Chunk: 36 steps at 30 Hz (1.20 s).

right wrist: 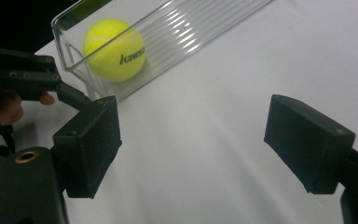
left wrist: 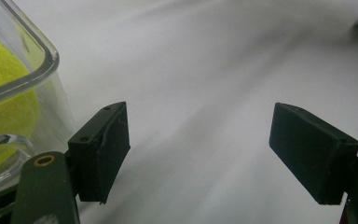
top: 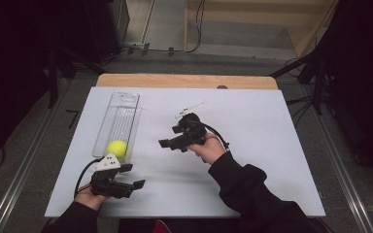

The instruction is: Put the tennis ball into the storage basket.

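A white board (top: 252, 160) is lying on a wooden table (top: 184, 80), whose far edge is showing beyond it. Around the table the room is sitting dark, with grey floor, black stands and cables, and a pale wooden ramp at the back.

The left gripper (top: 135, 185) is resting low at the board's near left corner, in the person's left hand (top: 88, 196). Its jaws are standing wide apart with nothing between them; in the left gripper view only bare white board is lying between the two black pads (left wrist: 103, 149), and the tray's rounded corner is sitting just beside the left pad.

The right gripper (top: 167, 144) is hanging over the middle of the board in the right hand (top: 209, 148), its jaws pointing left toward the tray. They are spread apart and gripping nothing, with bare board between the pads (right wrist: 89, 144) in the right gripper view.

A clear tray (top: 126, 99) is lying lengthwise along the board's left side, running from far to near. A yellow ball (top: 117, 148) is sitting inside it at the near end, against the end wall; the right gripper view is showing the ball (right wrist: 114, 43) with dark lettering on it. The rest of the tray is showing only its ribbed floor. The ball is lying just beyond the left gripper and well apart from the right gripper.
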{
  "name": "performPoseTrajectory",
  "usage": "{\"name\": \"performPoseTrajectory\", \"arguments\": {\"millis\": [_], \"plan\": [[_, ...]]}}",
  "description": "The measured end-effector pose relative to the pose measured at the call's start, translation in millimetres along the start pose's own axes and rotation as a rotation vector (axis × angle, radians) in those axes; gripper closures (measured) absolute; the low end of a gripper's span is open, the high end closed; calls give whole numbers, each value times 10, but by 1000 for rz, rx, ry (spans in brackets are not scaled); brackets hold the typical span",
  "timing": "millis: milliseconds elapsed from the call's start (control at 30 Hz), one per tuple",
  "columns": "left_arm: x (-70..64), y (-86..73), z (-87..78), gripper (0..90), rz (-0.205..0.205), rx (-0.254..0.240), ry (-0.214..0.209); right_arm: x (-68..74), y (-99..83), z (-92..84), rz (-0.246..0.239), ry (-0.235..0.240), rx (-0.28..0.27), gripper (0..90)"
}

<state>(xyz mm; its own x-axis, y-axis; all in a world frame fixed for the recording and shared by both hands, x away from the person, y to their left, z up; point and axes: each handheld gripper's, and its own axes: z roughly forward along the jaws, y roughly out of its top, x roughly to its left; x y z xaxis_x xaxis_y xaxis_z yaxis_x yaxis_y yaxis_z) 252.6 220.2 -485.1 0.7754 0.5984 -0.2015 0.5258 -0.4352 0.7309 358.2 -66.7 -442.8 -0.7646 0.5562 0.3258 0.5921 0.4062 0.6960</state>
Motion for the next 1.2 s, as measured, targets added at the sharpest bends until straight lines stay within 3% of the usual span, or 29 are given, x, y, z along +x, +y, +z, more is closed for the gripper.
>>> {"name": "performPoseTrajectory", "arguments": {"millis": [333,1200], "plan": [[-5,6,-11,208,1,-6,-9,-104,-159,-133,16,9,-3,166],[-12,11,-2,208,7,-1,-12,-271,-759,-688,28,-56,-50,166]]}}
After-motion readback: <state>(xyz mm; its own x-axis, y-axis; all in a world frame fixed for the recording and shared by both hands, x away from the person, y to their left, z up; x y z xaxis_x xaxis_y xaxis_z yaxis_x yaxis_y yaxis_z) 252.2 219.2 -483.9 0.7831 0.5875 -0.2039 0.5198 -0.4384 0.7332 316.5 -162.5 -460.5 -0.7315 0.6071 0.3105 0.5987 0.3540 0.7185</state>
